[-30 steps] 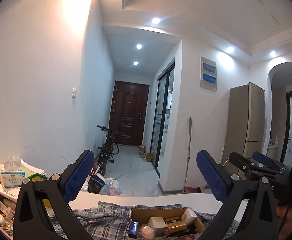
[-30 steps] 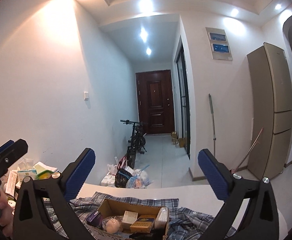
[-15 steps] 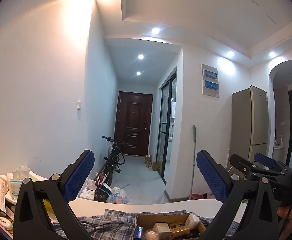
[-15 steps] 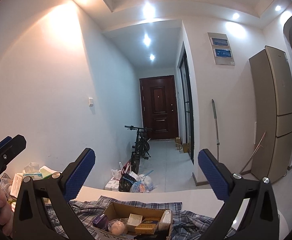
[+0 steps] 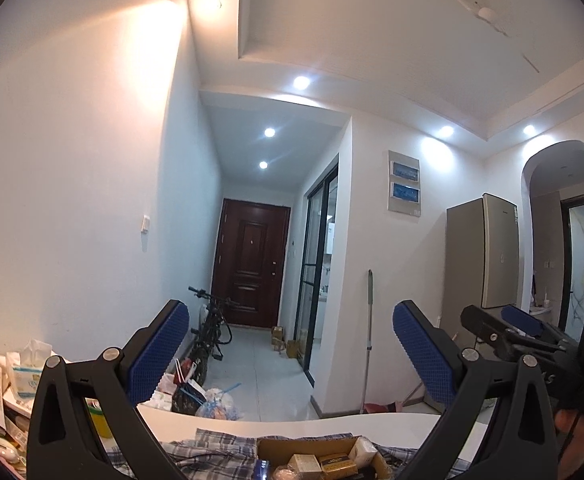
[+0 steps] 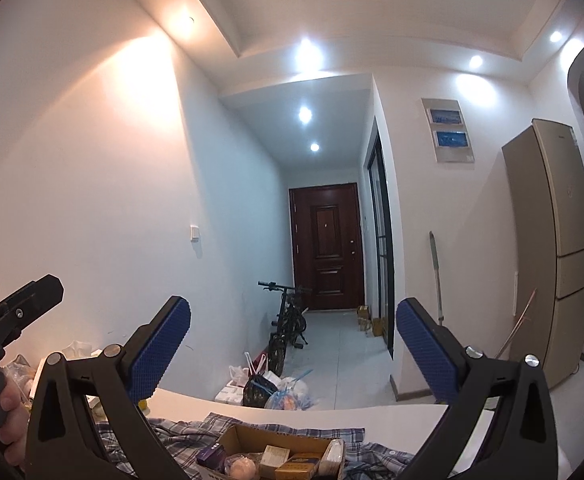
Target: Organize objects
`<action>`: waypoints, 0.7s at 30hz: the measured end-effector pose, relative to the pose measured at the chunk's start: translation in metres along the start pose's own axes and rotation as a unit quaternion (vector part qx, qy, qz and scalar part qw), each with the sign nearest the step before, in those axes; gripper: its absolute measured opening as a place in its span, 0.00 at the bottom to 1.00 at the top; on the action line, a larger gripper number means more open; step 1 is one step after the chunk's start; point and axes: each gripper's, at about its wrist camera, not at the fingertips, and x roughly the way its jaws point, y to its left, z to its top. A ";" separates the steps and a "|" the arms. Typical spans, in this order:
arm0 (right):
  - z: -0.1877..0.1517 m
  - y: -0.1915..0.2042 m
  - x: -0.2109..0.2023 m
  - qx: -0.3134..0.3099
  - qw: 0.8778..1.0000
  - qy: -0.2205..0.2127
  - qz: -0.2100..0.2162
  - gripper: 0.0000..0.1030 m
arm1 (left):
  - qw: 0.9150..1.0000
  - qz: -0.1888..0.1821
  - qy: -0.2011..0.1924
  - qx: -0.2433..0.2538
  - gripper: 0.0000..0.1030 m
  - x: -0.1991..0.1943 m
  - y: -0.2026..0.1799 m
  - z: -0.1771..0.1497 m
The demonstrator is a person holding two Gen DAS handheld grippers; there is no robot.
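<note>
A cardboard box (image 5: 288,446) (image 6: 244,436) holding several small packages sits on a plaid cloth (image 5: 220,456) (image 6: 180,436) at the bottom edge of both views. My left gripper (image 5: 290,354) is open and empty, raised above the box and pointing down the hallway. My right gripper (image 6: 292,354) is likewise open with nothing between its blue pads. Each gripper shows at the edge of the other's view, held by a hand (image 6: 10,420).
The white table (image 5: 292,424) carries a clutter pile with a tissue pack (image 5: 26,372) at the left. Beyond are a bicycle (image 6: 286,328), bags on the floor (image 6: 268,390), a mop (image 5: 369,336), a fridge (image 6: 560,248) and a dark door (image 6: 326,248).
Both grippers have tilted upward: the box and cloth slid lower in both views and more ceiling shows. Both stay open and empty.
</note>
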 end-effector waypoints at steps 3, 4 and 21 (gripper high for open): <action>0.008 -0.004 -0.012 0.017 1.000 -0.012 0.007 1.00 | 1.000 0.017 -0.006 -0.004 1.00 -0.005 0.003 0.006; 0.010 -0.004 -0.016 0.022 1.000 -0.015 0.008 1.00 | 1.000 0.017 -0.006 -0.019 1.00 -0.006 0.006 0.009; -0.002 0.008 -0.079 -0.019 1.000 0.005 0.003 1.00 | 0.998 -0.018 0.060 -0.003 1.00 -0.062 -0.001 -0.011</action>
